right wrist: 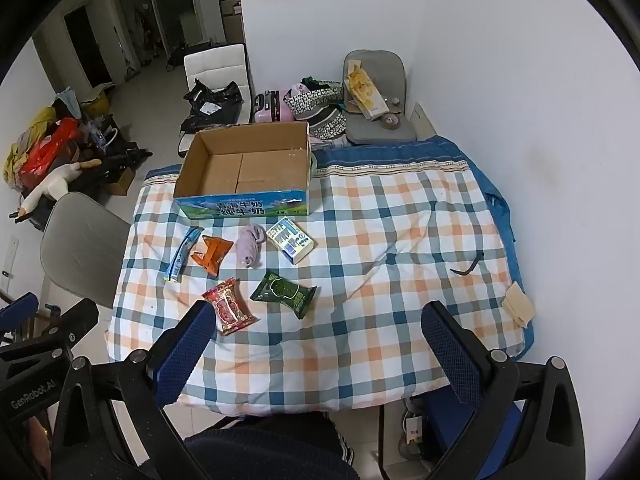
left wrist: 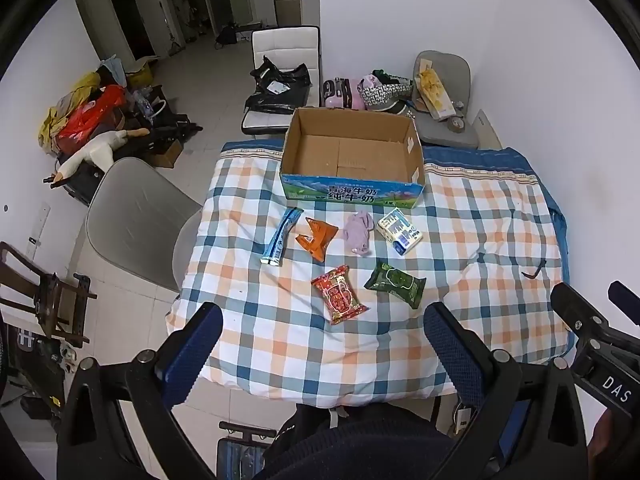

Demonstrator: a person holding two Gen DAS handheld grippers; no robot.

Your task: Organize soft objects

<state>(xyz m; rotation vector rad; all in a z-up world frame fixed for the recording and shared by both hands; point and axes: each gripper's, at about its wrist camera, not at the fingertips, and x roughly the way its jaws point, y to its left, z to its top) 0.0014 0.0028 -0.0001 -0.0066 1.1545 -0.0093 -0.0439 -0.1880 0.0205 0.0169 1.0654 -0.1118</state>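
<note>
1. Checked cloth covers the table, white wall behind.
2. L gripper & R gripper: both spread wide, empty, above near edge.
3. Red packet, green packet closest.
4. Purple soft toy betw orange packet & white carton; blue stick pack far left.
5. Empty cardboard box behind.

White walls, pale tiled floor, grey chair beside the checked table.
</note>
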